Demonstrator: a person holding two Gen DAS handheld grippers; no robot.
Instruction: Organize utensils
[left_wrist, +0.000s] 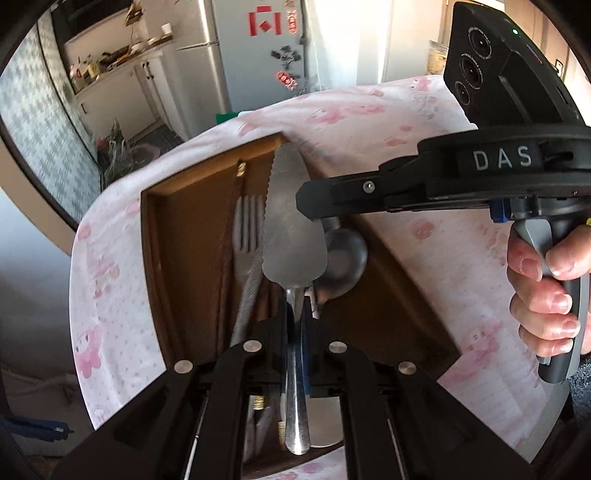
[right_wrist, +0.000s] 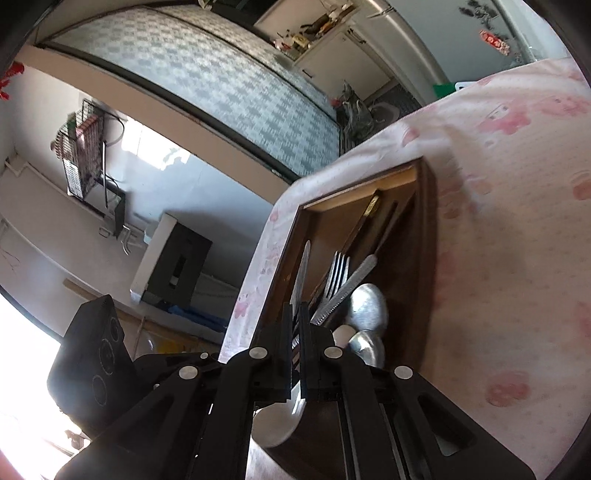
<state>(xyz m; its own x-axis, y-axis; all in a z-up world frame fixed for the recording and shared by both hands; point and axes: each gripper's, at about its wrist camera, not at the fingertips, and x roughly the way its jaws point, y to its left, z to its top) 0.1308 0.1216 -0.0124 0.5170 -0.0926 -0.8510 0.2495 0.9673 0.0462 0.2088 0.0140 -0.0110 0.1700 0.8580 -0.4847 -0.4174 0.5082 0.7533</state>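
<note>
Tray (left_wrist: 155, 229), dark brown wood, sits on pink-printed white cloth (left_wrist: 110, 314), holding steel fork (left_wrist: 247, 225) at 9 o'clock of flat silver cake server (left_wrist: 291, 236). Left gripper (left_wrist: 295, 332) clamps server's handle at 6 o'clock. Right gripper (left_wrist: 314, 203) enters from 3 o'clock, jaws closed; in its own view they pinch a thin serrated knife (right_wrist: 301, 273) over tray.

Both grippers (left_wrist: 295, 332) (right_wrist: 294, 325) clamped shut

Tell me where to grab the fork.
The fork lies flat in the tray, its handle hidden under the rasp and server. Probably grip its neck just below the tines, from above, jaws across its width.
</note>
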